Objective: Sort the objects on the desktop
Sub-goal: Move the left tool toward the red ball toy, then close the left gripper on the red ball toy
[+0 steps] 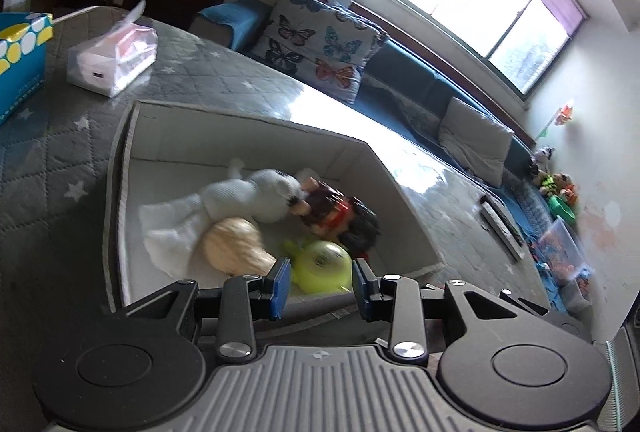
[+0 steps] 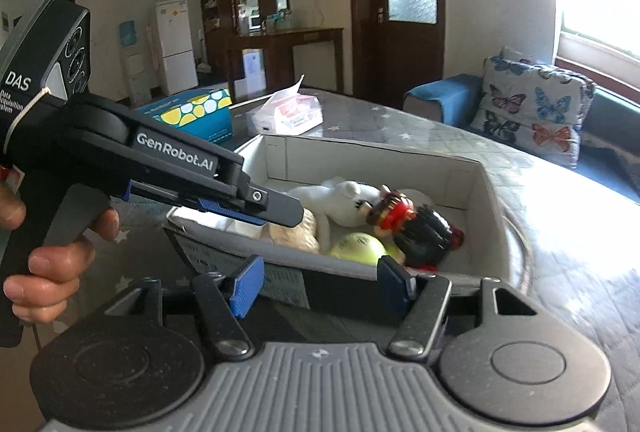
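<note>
Quilted table (image 1: 48, 167), both grippers tilted down toward storage box (image 2: 478, 187), jaws spread, empty.

The box (image 1: 120, 167) is white inside with a grey edge. In it lie a white soft toy (image 1: 256, 197), a tan round thing (image 1: 234, 242), a yellow-green ball (image 1: 324, 264) and a red and black toy (image 1: 340, 220). The table cover (image 1: 60, 151) is grey with white stars. The tissue box (image 1: 20, 51) is blue with yellow and white dots. The cushion (image 1: 316, 43) has colourful butterflies.
</note>
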The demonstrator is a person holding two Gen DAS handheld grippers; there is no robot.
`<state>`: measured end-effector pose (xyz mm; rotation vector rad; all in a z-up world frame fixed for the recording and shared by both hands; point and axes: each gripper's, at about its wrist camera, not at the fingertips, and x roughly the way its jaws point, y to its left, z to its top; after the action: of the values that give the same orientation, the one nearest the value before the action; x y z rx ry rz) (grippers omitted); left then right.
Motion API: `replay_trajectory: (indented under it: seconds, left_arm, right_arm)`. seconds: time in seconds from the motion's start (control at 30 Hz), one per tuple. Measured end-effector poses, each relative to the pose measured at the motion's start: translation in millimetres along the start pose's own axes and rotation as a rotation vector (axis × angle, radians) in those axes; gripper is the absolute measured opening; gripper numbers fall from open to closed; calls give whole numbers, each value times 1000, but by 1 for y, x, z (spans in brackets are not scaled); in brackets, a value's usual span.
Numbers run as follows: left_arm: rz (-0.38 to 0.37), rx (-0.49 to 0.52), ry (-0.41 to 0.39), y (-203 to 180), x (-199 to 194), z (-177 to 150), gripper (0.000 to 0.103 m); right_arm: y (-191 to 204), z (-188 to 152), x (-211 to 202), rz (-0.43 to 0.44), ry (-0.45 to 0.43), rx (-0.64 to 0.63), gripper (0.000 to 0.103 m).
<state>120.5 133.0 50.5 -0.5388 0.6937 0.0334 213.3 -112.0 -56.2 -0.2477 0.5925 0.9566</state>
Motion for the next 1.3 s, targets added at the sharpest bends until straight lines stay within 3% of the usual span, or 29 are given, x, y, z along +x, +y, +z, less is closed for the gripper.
replay_trajectory:
  seconds: [0.47, 0.73, 1.3]
  left_arm:
    - [-105, 75, 101, -54, 30, -40, 36]
    - [-152, 58, 154, -75, 56, -49, 36]
    - [-168, 68, 214, -115, 110, -38, 36]
  right_arm:
    - [-38, -53, -44, -164, -3, 77, 69]
    - [-75, -70, -50, -254, -6, 165, 69]
    - [-126, -84, -29, -253, 15, 238, 69]
